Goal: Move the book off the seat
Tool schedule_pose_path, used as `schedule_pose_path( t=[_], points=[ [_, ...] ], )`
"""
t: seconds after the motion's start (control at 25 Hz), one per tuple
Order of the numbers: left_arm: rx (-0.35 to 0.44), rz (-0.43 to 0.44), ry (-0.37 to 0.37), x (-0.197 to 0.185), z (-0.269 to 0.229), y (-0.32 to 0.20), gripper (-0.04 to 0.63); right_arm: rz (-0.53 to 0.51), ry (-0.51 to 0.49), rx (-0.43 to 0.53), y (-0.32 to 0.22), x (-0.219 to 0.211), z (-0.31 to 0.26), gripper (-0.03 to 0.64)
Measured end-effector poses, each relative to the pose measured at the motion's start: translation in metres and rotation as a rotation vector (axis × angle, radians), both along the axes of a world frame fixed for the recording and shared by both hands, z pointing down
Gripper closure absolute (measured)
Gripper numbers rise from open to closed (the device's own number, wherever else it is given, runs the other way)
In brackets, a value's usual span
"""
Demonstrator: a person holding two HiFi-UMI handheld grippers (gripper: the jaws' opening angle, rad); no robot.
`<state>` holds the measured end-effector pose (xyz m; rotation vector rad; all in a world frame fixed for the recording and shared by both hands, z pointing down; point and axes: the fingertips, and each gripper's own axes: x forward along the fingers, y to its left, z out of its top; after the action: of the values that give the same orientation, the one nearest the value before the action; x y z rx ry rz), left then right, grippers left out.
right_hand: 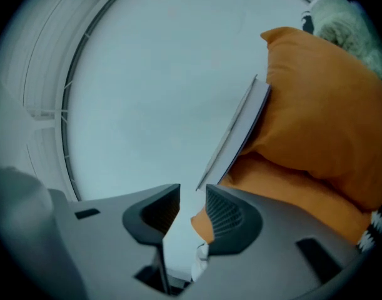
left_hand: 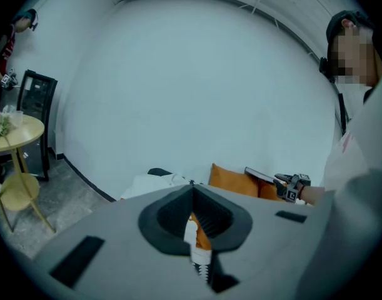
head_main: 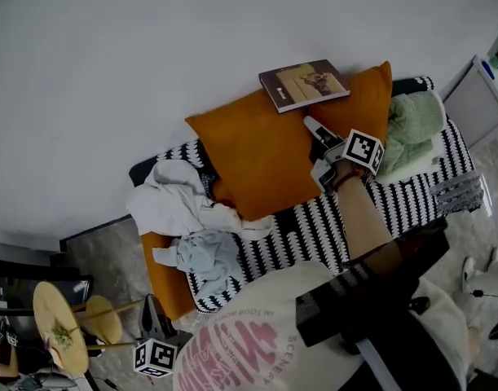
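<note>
The book (head_main: 304,85), brown-covered, lies on top of two orange pillows (head_main: 257,153) propped against the white wall at the back of the seat (head_main: 314,226), which has a black-and-white patterned cover. My right gripper (head_main: 315,145) sits just below the book, over the pillows. In the right gripper view its jaws (right_hand: 192,192) stand open, with the book's lower edge (right_hand: 237,133) just beyond the tips and no pad pressing on it. My left gripper (head_main: 155,320) hangs low at the seat's left end, away from the book, and its jaws (left_hand: 192,186) meet at the tips.
Crumpled white and pale blue clothes (head_main: 179,210) cover the seat's left part. A green towel (head_main: 412,129) lies at its right end. A round yellow side table (head_main: 57,324) and a black chair (left_hand: 34,105) stand on the floor to the left.
</note>
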<state>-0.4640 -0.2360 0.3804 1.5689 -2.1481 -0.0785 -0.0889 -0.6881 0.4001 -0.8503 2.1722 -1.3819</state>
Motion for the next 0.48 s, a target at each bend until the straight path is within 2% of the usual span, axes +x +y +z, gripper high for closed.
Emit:
schedule_pose_path(
  t=[0.08, 0.2, 0.32, 0.48],
  points=[
    [-0.004, -0.020, -0.005, -0.004, -0.001, 0.003, 0.588, 0.042, -0.085, -0.043, -0.012, 0.006, 0.005, 0.480],
    [-0.012, -0.044, -0.005, -0.010, 0.001, 0.011, 0.586, 0.081, -0.194, -0.096, -0.028, 0.011, 0.015, 0.404],
    [-0.018, -0.062, -0.008, -0.013, 0.001, 0.015, 0.588, 0.095, -0.192, -0.113, -0.040, 0.006, 0.017, 0.360],
    [-0.031, -0.071, -0.015, -0.016, -0.001, 0.015, 0.588, 0.151, -0.178, -0.157, -0.063, 0.004, 0.023, 0.357]
  ],
)
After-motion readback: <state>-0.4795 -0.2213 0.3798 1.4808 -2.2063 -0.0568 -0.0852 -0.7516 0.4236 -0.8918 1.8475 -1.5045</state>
